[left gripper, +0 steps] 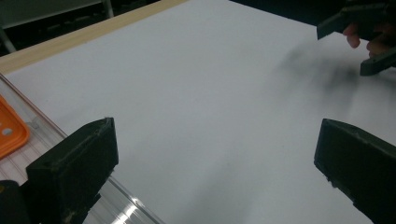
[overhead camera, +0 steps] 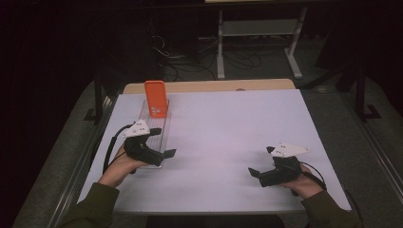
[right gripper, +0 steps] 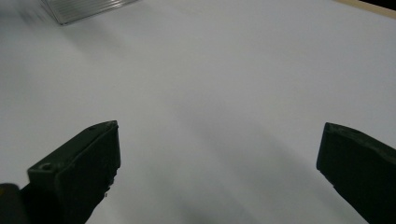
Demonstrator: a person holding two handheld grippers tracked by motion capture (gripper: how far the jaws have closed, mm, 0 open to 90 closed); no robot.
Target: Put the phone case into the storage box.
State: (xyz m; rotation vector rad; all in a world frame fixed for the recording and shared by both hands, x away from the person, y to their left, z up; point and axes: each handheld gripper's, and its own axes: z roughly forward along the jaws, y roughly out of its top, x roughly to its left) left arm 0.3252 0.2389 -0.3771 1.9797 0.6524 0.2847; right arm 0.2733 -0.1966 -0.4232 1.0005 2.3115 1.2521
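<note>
At the worktop's left edge, the clear tray (overhead camera: 153, 127) with its orange lid (overhead camera: 156, 98) runs lengthwise away from the person. The left tool (overhead camera: 164, 142) sits beside it, jaws wide apart and empty; the right tool (overhead camera: 260, 161), likewise spread, lies well apart.

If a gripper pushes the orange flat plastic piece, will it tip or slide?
The orange flat plastic piece seems to lean upright in the clear ribbed plastic tray, so a push would probably tip it. It looks thin, stiff and likely light. Its smooth surface may slip.

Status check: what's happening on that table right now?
Both grippers open, holding nothing. Left gripper beside clear tray; orange case in it. Nothing in the way.
</note>
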